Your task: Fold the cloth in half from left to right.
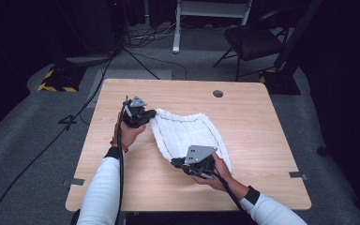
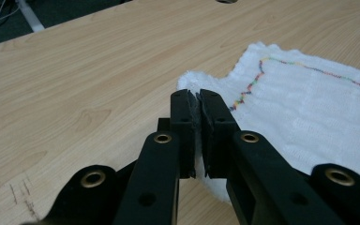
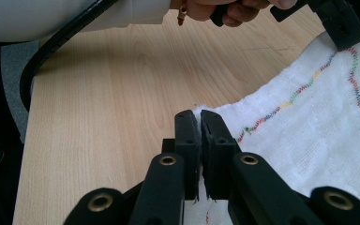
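- Left gripper (image 1: 145,115) sits at the cloth's far left corner, its fingers (image 2: 183,126) pinched on the white edge.
- Cloth (image 1: 187,131), white with a multicoloured stitched line, lies spread on the middle of the wooden counter (image 1: 258,122), between the two grippers.
- Right gripper (image 1: 178,162) is at the cloth's near edge; its fingers (image 3: 187,140) are clamped on that edge.
- A chair (image 1: 253,40) stands on the floor beyond the counter.
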